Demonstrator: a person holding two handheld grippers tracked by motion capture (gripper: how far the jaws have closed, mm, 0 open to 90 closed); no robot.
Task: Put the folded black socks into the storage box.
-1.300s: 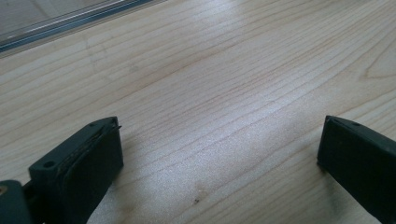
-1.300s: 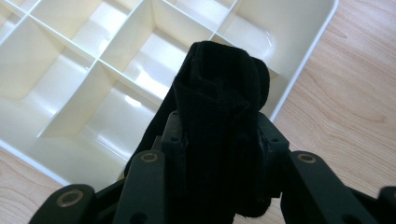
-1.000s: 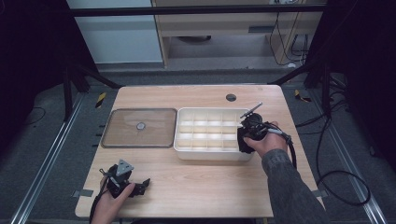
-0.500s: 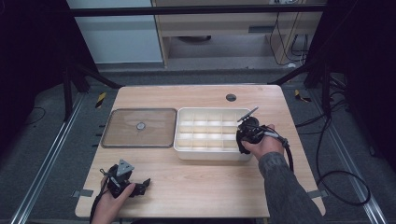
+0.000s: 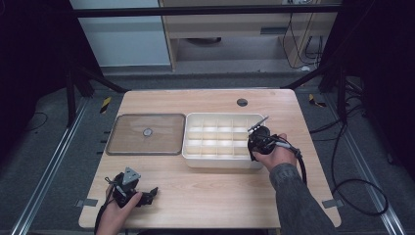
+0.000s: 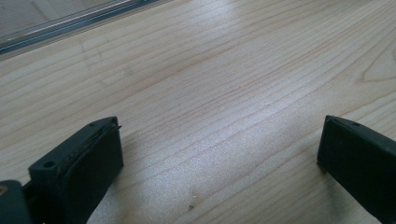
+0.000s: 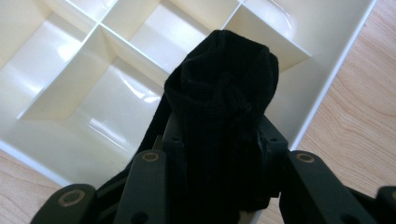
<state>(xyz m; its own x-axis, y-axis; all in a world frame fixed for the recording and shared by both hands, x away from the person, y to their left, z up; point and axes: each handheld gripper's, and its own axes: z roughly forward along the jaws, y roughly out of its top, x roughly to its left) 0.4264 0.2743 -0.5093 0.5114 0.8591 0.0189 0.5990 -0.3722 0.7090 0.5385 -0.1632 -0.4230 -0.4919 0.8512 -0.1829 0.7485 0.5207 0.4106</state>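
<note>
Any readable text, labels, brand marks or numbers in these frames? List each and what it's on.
None readable: no words, numbers or brand marks on the white divided tray, the clear lid, the black rolled cloth in the right gripper, the left gripper or the table.

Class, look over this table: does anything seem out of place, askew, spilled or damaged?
Nothing stands out. The divided tray and its lid lie square and intact, nothing spilled. The right tool grips a rolled black sock over the tray.
</note>
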